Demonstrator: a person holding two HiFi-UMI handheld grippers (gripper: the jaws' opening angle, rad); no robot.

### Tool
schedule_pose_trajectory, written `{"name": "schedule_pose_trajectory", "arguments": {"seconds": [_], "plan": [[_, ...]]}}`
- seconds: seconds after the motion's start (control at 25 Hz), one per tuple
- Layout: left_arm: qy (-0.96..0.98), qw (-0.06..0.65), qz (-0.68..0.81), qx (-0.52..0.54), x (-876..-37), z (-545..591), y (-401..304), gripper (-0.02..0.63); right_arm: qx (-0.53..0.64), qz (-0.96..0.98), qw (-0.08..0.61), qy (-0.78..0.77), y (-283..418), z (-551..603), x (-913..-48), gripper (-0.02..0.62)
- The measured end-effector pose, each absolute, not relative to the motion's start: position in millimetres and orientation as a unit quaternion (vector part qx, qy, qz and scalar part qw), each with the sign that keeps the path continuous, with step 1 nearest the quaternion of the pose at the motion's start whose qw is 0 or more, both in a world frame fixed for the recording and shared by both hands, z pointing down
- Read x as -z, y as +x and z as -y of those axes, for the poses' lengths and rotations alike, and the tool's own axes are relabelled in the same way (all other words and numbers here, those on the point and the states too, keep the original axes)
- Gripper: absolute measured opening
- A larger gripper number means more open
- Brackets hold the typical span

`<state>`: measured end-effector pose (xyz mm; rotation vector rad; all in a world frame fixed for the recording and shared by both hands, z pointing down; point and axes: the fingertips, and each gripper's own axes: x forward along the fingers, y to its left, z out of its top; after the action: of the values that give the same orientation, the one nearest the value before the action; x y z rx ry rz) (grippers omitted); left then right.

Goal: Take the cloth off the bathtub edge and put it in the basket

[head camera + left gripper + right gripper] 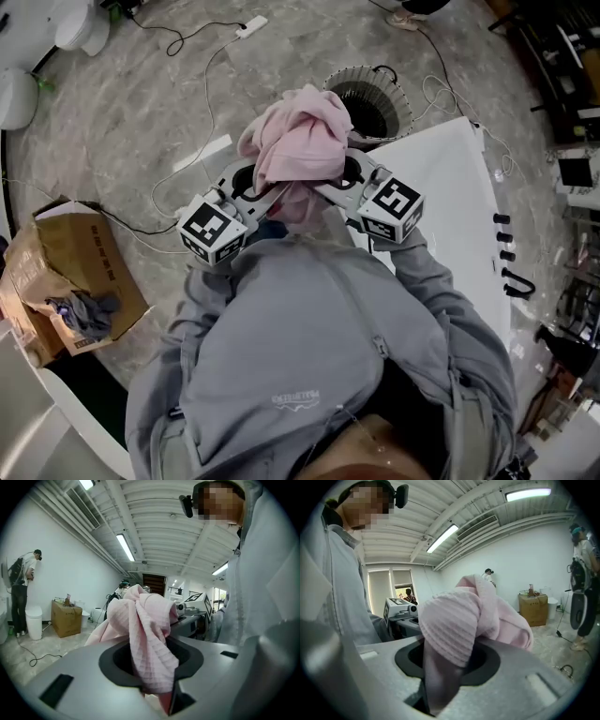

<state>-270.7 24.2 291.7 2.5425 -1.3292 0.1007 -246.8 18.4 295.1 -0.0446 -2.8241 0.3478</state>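
A bunched pink cloth (302, 145) is held up in front of the person's chest, between both grippers. My left gripper (246, 184) is shut on its left part, and the fabric (150, 634) spills out of the jaws. My right gripper (354, 172) is shut on the right part, where a thick fold (454, 625) fills the jaws. The round wire basket (367, 101) stands on the floor just beyond the cloth. The white bathtub edge (450, 187) runs along the right, below the right gripper.
Cables (178, 159) and a power strip (250, 27) lie on the marble floor. An open cardboard box (70, 272) with a grey rag sits at the left. Black hooks (506, 253) lie at the right. A person (21, 592) stands by the far wall.
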Motion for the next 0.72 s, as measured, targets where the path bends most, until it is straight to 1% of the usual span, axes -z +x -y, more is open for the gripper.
{"name": "schedule_pose_trajectory", "arguments": {"seconds": [0.2,0.32,0.72], "plan": [[0.893,0.131,0.428,-0.045,-291,6,-311,0.13,-0.131,0.982,0.132,0.022,-285,13,-290,0.143],[0.904,0.122,0.405,-0.058,-289,27,-322,0.13,-0.142,0.981,0.121,0.046,-296,33,-288,0.143],[0.935,0.122,0.33,-0.046,-282,110,-305,0.13,-0.151,0.974,0.109,0.129,-280,111,-283,0.143]]}}
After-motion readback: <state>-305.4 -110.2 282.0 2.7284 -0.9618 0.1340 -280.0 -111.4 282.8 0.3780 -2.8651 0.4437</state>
